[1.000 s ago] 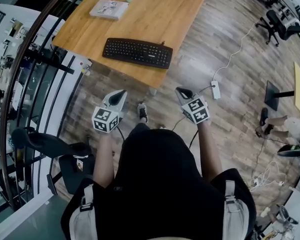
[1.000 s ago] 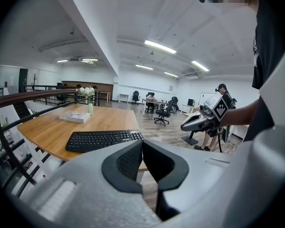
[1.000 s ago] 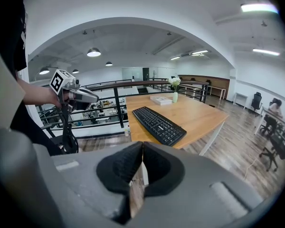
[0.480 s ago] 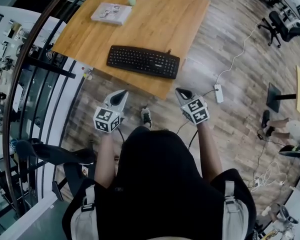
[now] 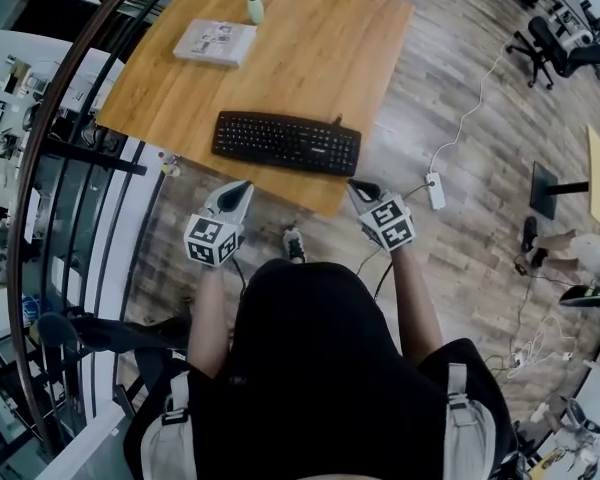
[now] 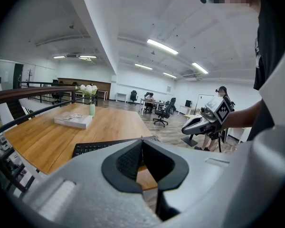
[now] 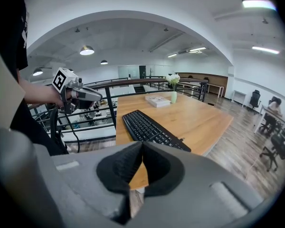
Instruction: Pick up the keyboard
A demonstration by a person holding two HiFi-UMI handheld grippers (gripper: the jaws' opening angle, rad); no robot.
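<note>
long black plastic keyboard: middle, on wooden table | left gripper: closed, empty | right gripper: closed, empty

The desk is smooth, warm-grained wood with a soft sheen; the keyboard is matt black plastic. The left hand-held gripper and right hand-held gripper have matt grey plastic shells with black ribbed pads. At three o'clock of the desk, the floor is duller grey-brown wood planking.
</note>
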